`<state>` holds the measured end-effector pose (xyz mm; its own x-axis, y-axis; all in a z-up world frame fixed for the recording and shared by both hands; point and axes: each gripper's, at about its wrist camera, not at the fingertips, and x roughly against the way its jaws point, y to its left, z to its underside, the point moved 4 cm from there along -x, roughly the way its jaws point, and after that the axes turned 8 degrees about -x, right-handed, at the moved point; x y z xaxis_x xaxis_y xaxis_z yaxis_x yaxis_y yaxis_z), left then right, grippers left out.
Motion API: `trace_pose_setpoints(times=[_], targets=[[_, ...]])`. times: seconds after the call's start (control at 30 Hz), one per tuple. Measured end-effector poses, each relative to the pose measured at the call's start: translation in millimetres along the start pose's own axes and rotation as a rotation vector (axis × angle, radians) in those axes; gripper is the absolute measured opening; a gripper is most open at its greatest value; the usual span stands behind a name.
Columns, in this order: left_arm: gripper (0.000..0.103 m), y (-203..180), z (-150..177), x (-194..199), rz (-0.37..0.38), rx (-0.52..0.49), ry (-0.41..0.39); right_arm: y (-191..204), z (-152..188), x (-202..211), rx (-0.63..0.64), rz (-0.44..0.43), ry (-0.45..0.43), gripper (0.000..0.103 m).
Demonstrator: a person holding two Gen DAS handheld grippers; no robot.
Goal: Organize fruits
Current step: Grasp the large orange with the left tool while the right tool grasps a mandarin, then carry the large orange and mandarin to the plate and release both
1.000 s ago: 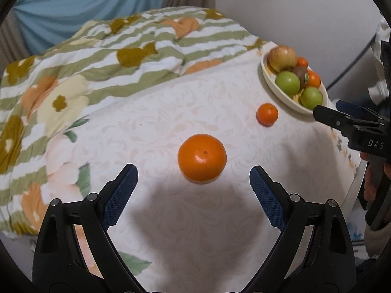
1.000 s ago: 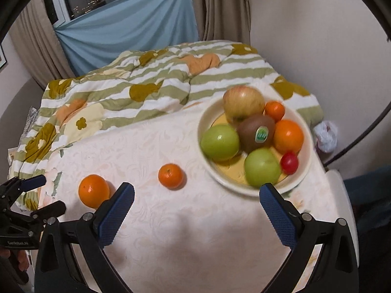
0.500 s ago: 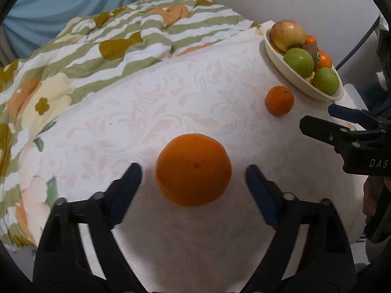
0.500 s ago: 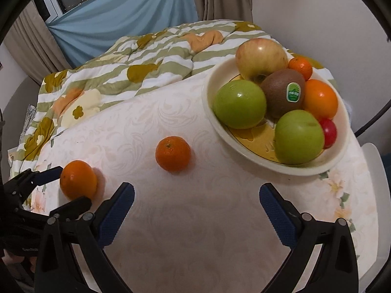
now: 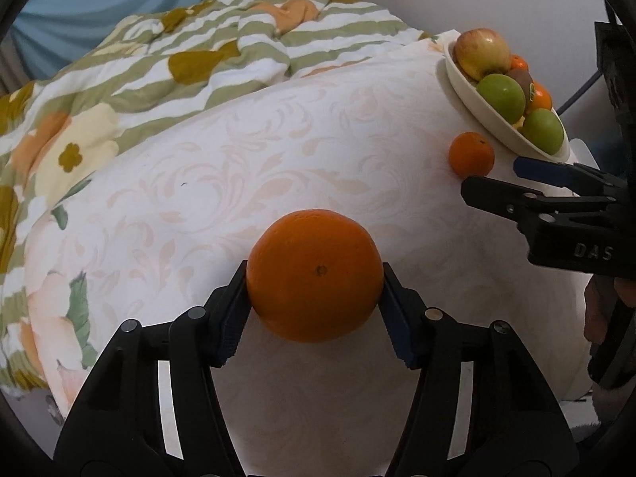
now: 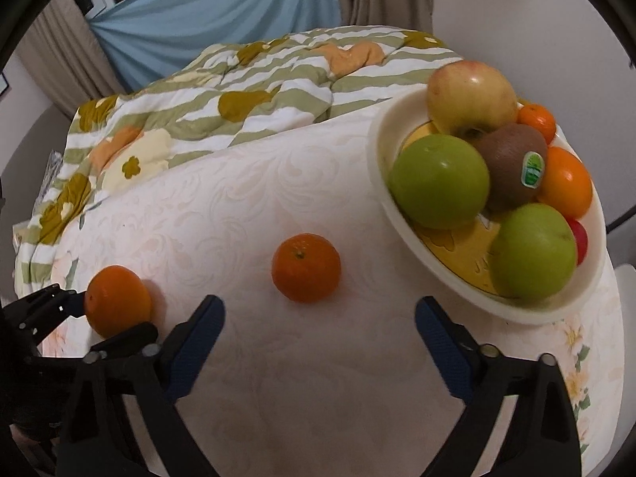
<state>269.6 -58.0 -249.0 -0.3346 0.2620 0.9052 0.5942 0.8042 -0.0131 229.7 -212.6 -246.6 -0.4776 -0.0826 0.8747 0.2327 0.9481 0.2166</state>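
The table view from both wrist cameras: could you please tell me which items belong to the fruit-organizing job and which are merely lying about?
Part of the job:
- large orange, between the closing left gripper
- small orange
- fruit bowl
- right gripper, closing, nothing between

Just lying about:
- floral quilt
- blue cloth

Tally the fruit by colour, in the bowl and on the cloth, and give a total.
Orange: 4, large orange, small orange, two in the bowl at and
Green: 2
Yellow-red apple: 1
Brown kiwi: 1
Red: 1
Total: 9
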Motion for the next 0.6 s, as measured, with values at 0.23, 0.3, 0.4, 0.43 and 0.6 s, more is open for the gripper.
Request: trace_pose_setpoints(times=[0.23, 0.3, 0.4, 0.43, 0.6], targets=[[0.067, 15.8, 6.8, 3.6, -0.015, 0.047, 0.003, 6.5, -5.9, -13.0, 0.035, 0.025, 0.0, 0.07], [0.067, 19.6, 7.9, 4.6, -0.016, 0.062, 0.002, 6.6, -7.5, -13.5, 0.038, 0.03, -0.01, 0.065], [0.067, 23.6, 9.6, 6.2, -0.032, 0.069, -0.001, 9.4, -9.9, -14.3, 0.049, 0.031, -0.023, 0.054], [0.067, 25.3, 10.6, 7.4, -0.034, 0.073, -0.002, 10.8, -10.3, -14.7, 0.056, 0.031, -0.026, 0.05], [0.067, 31.0, 13.5, 15.7, -0.045, 0.087, -0.015, 15.3, -12.4, -12.5, 0.055, 0.012, -0.03, 0.034]])
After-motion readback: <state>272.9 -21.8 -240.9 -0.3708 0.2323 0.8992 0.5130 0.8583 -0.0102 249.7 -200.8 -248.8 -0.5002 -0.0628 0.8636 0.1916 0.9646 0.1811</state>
